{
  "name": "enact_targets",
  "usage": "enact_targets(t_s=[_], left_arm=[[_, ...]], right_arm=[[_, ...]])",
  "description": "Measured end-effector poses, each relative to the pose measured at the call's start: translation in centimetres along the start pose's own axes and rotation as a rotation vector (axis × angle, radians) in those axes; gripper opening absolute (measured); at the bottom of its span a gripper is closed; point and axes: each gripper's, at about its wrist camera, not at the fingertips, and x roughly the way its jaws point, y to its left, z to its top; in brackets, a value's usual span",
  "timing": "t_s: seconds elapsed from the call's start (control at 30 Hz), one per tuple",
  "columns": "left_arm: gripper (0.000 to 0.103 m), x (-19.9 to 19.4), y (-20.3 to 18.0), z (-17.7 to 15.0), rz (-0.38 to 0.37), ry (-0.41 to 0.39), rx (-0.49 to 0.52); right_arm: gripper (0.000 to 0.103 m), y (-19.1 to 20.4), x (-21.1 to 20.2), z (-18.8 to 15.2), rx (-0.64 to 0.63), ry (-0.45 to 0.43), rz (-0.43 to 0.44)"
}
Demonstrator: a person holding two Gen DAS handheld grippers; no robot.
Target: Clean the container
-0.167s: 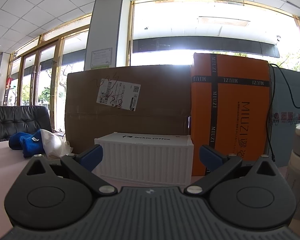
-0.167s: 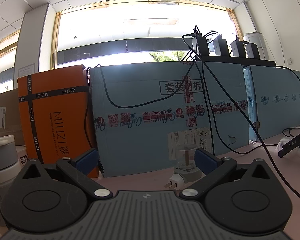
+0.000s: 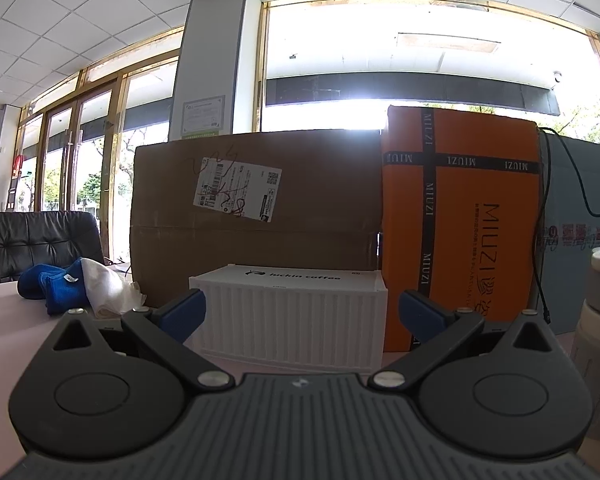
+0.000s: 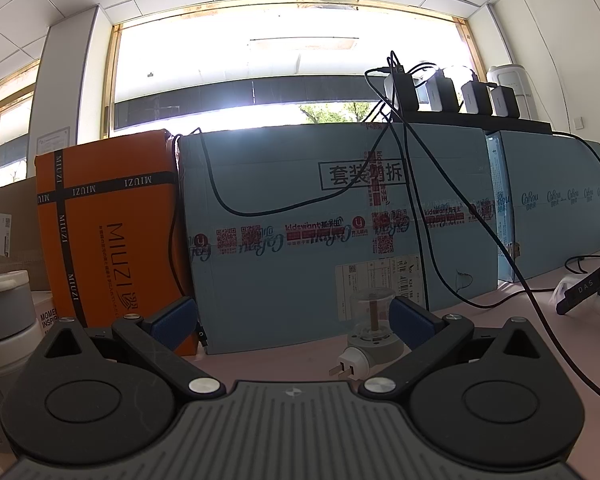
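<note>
Nothing moved: both jaws spread, empty; white ribbed box (image 3: pixel 296 316) ahead, plug-in device (image 4: pixel 370 332) right.

The orange box (image 3: pixel 460 232) serves as landmark: "MIUZI" runs in large letters down its front and repeats along its crossed black bands. Left of it, the white ribbed box (image 3: pixel 292 320) carries "luckin coffee" on its top. Behind that, the brown carton (image 3: pixel 320 208) bears a shipping label, too small to read. Right of the orange box, the blue carton (image 4: pixel 332 240) shows "套装勿拆" in a frame and "kidswant" on its tape. Farther right, a second blue carton (image 4: pixel 552 208) repeats "CoRou". The black stand (image 4: pixel 588 288) reads "DAS".
</note>
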Motion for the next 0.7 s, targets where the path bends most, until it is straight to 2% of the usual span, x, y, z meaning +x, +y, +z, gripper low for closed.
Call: enact_targets(t_s=[0.7], left_arm=[[0.103,0.27,0.18,-0.02,-0.003,0.012,-0.007]], right_arm=[[0.103,0.05,-0.17,0.02,0.000,-0.001,-0.001]])
